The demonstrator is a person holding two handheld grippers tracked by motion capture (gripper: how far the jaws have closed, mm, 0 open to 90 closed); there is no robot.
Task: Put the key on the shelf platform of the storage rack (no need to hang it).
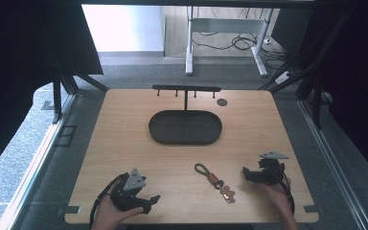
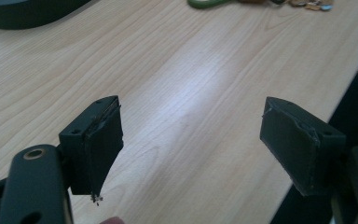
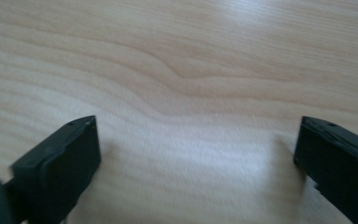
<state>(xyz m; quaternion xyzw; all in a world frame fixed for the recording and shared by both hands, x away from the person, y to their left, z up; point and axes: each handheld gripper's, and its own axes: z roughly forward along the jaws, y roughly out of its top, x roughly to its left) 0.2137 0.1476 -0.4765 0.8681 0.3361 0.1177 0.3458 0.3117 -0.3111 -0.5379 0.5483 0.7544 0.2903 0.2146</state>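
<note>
Centrally on the wooden desk [image 1: 124, 129] lies a dark oval tray [image 1: 185, 127], and everything else can be placed from it. Just behind the tray stands a black T-shaped hook rack [image 1: 187, 89], its post rising at the tray's far rim, and a small dark round disc [image 1: 222, 102] lies on the desk behind and to the right of the tray. Nearer the person than the tray, slightly to its right, lies a keychain [image 1: 214, 180] with an olive cord loop and brown tags (the cord end also shows at the top edge of the left gripper view [image 2: 205, 3]).

Well short of the tray on its left, the left tongs [image 1: 151, 201] sit in a hand [image 1: 109, 213] near the desk's front edge, jaws spread wide over bare wood with nothing between them. On the tray's near right, the right tongs [image 1: 245, 172] are held by the other hand [image 1: 278, 191], just right of the keychain and apart from it; their jaws also stand wide over bare wood grain.
</note>
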